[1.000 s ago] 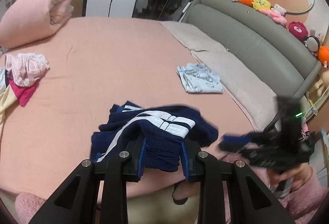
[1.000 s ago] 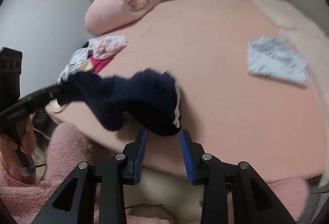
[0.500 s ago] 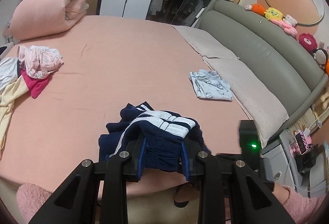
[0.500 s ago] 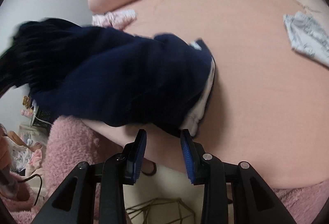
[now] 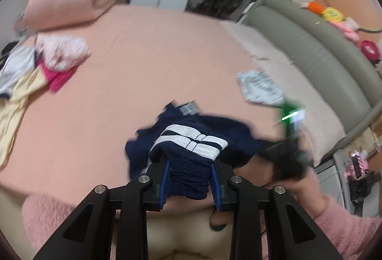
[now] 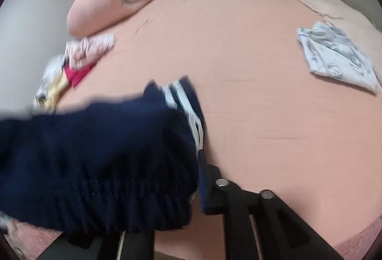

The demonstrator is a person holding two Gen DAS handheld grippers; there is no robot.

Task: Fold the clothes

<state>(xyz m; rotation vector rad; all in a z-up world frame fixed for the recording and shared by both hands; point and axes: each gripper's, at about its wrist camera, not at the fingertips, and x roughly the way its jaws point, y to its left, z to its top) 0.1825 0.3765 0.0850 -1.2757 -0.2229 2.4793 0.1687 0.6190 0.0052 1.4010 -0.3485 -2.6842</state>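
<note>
Navy shorts (image 5: 191, 155) drape over most of the right gripper (image 6: 191, 188), hiding one finger; its jaws have just been closing, with the waistband between them. No writing can be read; motion blurs both views. The left gripper (image 5: 189, 182) pinches the waistband's other end at the bed's (image 5: 143, 64) near edge. A folded pale garment (image 6: 336, 57) lies farther up the bed.
</note>
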